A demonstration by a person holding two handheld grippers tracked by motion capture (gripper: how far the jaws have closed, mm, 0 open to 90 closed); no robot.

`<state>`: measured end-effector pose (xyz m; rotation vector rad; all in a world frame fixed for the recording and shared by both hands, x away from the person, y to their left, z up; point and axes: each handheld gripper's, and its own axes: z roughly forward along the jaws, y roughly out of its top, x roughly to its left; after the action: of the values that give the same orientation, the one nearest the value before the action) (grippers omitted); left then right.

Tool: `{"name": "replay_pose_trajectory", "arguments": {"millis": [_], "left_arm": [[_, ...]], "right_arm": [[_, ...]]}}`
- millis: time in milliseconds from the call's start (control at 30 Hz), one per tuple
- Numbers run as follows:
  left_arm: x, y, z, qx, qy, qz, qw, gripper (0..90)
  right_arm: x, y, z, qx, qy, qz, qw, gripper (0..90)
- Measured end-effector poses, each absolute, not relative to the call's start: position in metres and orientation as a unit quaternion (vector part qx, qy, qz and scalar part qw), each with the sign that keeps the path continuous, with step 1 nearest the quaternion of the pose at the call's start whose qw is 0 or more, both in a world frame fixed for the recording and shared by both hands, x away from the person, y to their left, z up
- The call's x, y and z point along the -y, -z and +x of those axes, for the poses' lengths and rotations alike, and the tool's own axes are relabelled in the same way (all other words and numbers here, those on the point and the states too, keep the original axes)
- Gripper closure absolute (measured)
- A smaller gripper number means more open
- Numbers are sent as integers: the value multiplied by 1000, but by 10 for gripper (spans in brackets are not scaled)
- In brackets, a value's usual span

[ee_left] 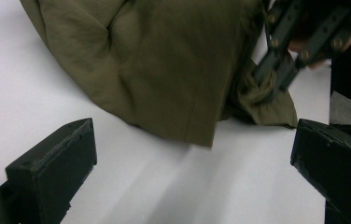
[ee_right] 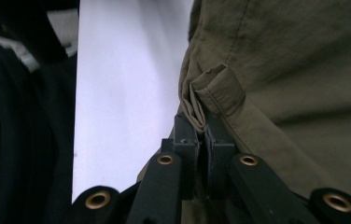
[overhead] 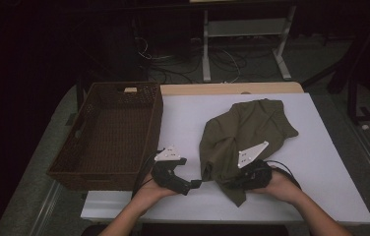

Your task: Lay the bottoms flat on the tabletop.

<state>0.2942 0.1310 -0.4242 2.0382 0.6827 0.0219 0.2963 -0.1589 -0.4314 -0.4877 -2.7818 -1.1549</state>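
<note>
An olive-green garment lies crumpled on the white table, right of centre. My right gripper is at its near edge, shut on a folded hem of the cloth. The right gripper view has both jaws pressed together around that hem, with the garment spreading to the right. My left gripper sits just left of the garment, low over the table, pointing at it. Its jaws stand wide open with bare table between them. Ahead of them are the garment and the right gripper pinching the cloth.
A dark brown wicker basket with nothing inside stands on the left part of the table, close to my left hand. Bare white table lies to the right of the garment. Beyond the table are desk legs and cables on a dark floor.
</note>
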Motion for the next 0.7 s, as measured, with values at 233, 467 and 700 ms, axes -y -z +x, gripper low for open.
{"name": "replay_pose_trajectory", "arguments": {"millis": [233,467,700], "left_arm": [[-132,424,294,-280,-10,833,476,0],[-131,424,294,-279,-10,835,475,0],[-131,424,294,-279,-10,835,474,0]], "right_arm": [[171,423,302,896,404,-184,35,672],[198,406,309,866,446,-225,-14,523],[224,398,318,846,458,-268,-49,492]]}}
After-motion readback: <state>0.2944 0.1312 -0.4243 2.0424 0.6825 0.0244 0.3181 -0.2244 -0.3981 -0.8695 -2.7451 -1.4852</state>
